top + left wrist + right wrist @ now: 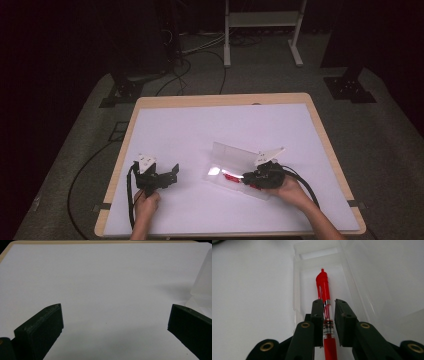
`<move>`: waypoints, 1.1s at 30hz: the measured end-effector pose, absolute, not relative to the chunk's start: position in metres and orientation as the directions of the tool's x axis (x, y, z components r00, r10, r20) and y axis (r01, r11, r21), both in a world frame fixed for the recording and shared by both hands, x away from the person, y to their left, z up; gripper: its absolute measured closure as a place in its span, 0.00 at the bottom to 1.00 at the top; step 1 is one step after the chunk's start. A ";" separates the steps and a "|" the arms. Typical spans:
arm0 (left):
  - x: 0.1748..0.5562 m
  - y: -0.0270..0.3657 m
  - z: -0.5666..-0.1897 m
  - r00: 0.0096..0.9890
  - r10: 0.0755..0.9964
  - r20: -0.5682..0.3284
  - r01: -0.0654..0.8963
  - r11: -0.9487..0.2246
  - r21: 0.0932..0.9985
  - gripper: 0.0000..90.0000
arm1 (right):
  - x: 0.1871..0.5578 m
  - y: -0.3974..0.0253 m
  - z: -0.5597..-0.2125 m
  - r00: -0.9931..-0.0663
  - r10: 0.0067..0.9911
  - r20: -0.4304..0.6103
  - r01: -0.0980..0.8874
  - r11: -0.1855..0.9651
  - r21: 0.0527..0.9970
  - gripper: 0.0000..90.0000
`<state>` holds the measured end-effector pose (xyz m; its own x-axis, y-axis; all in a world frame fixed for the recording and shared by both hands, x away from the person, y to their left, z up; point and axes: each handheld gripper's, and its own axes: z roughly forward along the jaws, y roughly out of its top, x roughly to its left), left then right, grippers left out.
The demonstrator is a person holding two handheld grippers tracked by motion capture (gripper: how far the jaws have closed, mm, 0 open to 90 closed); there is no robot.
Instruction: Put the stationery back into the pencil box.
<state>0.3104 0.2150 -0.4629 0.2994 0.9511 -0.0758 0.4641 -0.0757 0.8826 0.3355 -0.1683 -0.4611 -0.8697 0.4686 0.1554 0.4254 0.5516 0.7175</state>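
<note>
Right tongs (329, 305) nearly closed around red pen (323, 287), gap on one side, so full clamp unclear; pen inside open clear case (298, 292) on desk (200, 130). Left tongs (115, 322) wide apart, empty, parked clear of case.
</note>
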 end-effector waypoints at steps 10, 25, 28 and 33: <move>0.310 0.215 -0.463 0.300 0.951 -0.076 0.462 -0.075 0.884 0.00 | 0.329 -0.179 -0.448 -0.867 0.459 0.193 0.433 0.503 0.748 0.71; 0.310 0.214 -0.463 0.309 0.949 -0.060 0.460 -0.094 0.883 0.00 | 0.320 -0.201 -0.439 -0.861 0.464 0.206 0.439 0.475 0.763 0.62; 0.311 0.214 -0.463 0.308 0.949 -0.064 0.461 -0.090 0.883 0.00 | 0.319 -0.205 -0.439 -0.861 0.462 0.212 0.441 0.472 0.764 0.61; 0.310 0.214 -0.463 0.310 0.949 -0.060 0.460 -0.095 0.883 0.00 | 0.316 -0.210 -0.436 -0.860 0.466 0.208 0.440 0.471 0.765 0.59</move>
